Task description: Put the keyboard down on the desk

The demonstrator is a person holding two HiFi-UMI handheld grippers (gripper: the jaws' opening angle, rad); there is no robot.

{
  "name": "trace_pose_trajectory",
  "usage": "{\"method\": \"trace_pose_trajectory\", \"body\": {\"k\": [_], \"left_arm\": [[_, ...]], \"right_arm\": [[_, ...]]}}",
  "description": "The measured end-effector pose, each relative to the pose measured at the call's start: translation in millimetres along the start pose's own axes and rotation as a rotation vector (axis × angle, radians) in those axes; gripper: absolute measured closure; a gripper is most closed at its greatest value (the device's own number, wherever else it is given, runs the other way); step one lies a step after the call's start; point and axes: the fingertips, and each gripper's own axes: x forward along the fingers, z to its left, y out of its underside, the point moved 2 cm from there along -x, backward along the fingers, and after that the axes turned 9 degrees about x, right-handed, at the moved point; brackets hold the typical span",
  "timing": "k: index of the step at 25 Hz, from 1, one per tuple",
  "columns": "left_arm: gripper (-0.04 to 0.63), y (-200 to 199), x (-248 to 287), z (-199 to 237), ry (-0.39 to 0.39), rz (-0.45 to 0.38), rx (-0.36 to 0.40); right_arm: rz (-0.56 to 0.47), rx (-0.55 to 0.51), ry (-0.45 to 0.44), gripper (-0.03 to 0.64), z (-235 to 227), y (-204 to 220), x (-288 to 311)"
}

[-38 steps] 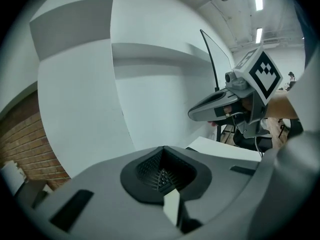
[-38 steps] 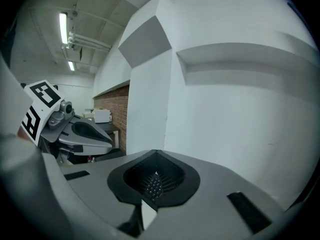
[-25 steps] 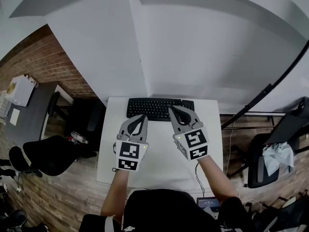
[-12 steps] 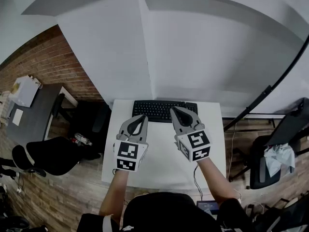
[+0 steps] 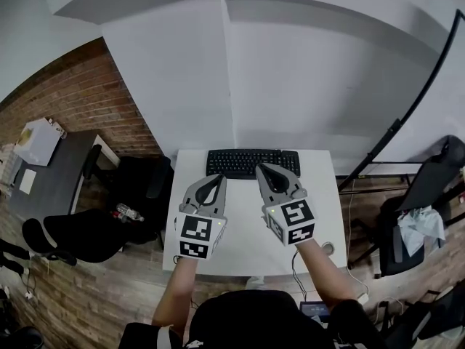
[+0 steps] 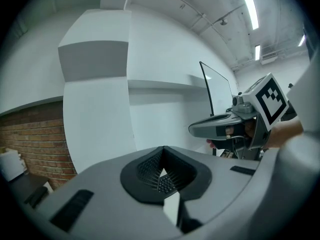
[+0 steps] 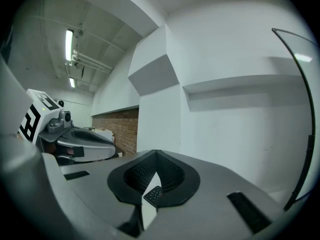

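Note:
The black keyboard (image 5: 253,163) lies flat along the far edge of the white desk (image 5: 243,242). Nothing holds it. My left gripper (image 5: 219,179) hovers over the desk just short of the keyboard's left half, jaws shut and empty. My right gripper (image 5: 262,169) is beside it, tips at the keyboard's near edge, also shut on nothing. In the left gripper view the closed jaws (image 6: 162,160) point at the white wall, with the right gripper (image 6: 235,126) alongside. In the right gripper view a sliver of keyboard keys (image 7: 152,195) shows below the closed jaws (image 7: 156,156).
A black office chair (image 5: 80,235) and a dark side desk (image 5: 51,177) stand left of the white desk, by a brick wall. Another chair (image 5: 429,195) and a slanted black pole (image 5: 407,115) are at the right. A small round object (image 5: 328,248) sits near the desk's right front corner.
Both grippers have drawn back from the keyboard toward me and risen slightly, still shut. The keyboard stays flat on the desk.

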Motion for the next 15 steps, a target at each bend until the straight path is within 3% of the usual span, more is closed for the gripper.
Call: {"method": "trace_pose_trajectory", "body": {"k": [15], "left_arm": [[0.583,-1.1,-101.1,-10.6,0.034,-0.069,0.017]], "right_arm": [[-0.041,-0.019,0.053,0.575,89.0,3.2,-58.9]]}}
